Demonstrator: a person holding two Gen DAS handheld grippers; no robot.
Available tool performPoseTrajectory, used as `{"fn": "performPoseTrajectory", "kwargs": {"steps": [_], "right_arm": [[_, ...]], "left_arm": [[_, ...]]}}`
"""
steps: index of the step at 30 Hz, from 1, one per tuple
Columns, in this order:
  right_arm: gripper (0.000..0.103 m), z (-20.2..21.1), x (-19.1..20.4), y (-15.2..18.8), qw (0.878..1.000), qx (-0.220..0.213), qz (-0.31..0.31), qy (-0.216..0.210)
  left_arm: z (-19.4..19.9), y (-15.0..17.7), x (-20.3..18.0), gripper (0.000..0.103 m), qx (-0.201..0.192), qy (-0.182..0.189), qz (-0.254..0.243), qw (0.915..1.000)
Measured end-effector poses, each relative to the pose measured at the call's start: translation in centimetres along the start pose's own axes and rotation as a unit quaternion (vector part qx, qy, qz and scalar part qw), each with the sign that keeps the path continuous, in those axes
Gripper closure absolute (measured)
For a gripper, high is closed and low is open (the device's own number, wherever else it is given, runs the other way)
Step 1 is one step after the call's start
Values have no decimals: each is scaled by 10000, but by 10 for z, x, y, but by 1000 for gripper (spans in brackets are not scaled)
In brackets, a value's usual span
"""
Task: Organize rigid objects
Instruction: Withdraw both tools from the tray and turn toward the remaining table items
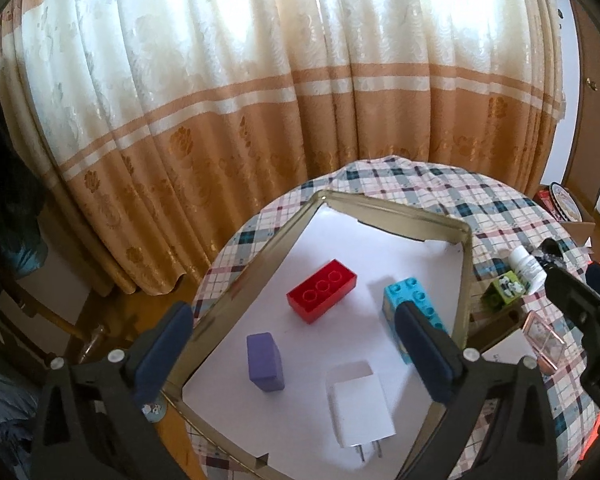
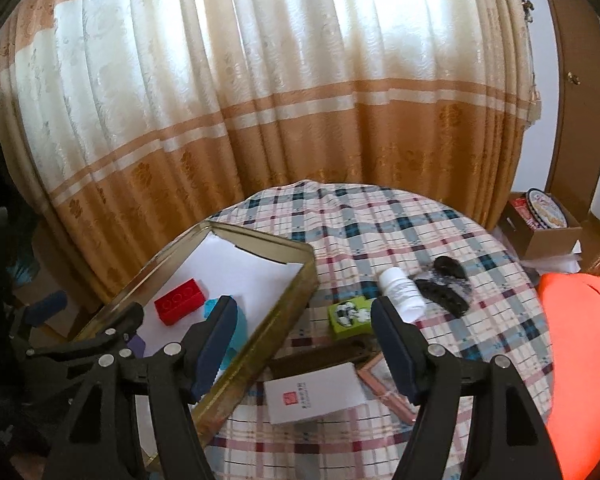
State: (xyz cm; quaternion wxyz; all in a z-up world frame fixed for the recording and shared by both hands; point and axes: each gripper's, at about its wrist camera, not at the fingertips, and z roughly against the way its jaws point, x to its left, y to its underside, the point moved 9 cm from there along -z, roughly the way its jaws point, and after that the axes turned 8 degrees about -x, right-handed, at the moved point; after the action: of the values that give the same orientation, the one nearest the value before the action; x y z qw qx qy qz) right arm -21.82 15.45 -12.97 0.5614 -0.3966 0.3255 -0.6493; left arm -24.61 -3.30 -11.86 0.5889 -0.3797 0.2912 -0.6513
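left gripper (image 1: 296, 344) is hovering spread wide and empty over the gold tin (image 1: 466, 280), where the purple block (image 1: 265, 362), red brick (image 1: 322, 296), white charger (image 1: 360, 410) and blue brick (image 1: 410, 300) are already lying on its white liner, apparently the collection spot. right gripper (image 2: 302, 346) is hanging partly open, gripping nothing, aiming past the tin's edge at what's waiting on the plaid cloth (image 2: 480, 320): green cube (image 2: 350, 316), white bottle (image 2: 402, 290), and a blurry black thing, possibly a clip (image 2: 446, 286).

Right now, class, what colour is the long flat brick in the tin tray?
Red brick, seen best from the left wrist view.
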Motion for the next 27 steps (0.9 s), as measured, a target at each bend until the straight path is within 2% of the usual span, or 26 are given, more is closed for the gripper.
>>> {"fn": "performPoseTrajectory", "kwargs": {"steps": [8, 21, 27], "right_arm": [[31, 16, -27, -2, 9996, -80, -239, 153], [31, 37, -54, 0, 9986, -215, -341, 351], [31, 46, -69, 3, 9978, -221, -408, 478]], "left_arm": [[13, -9, -15, 1, -146, 53, -85, 9998], [35, -11, -46, 1, -141, 547, 23, 9984], [48, -13, -66, 1, -253, 706, -55, 9972]]}}
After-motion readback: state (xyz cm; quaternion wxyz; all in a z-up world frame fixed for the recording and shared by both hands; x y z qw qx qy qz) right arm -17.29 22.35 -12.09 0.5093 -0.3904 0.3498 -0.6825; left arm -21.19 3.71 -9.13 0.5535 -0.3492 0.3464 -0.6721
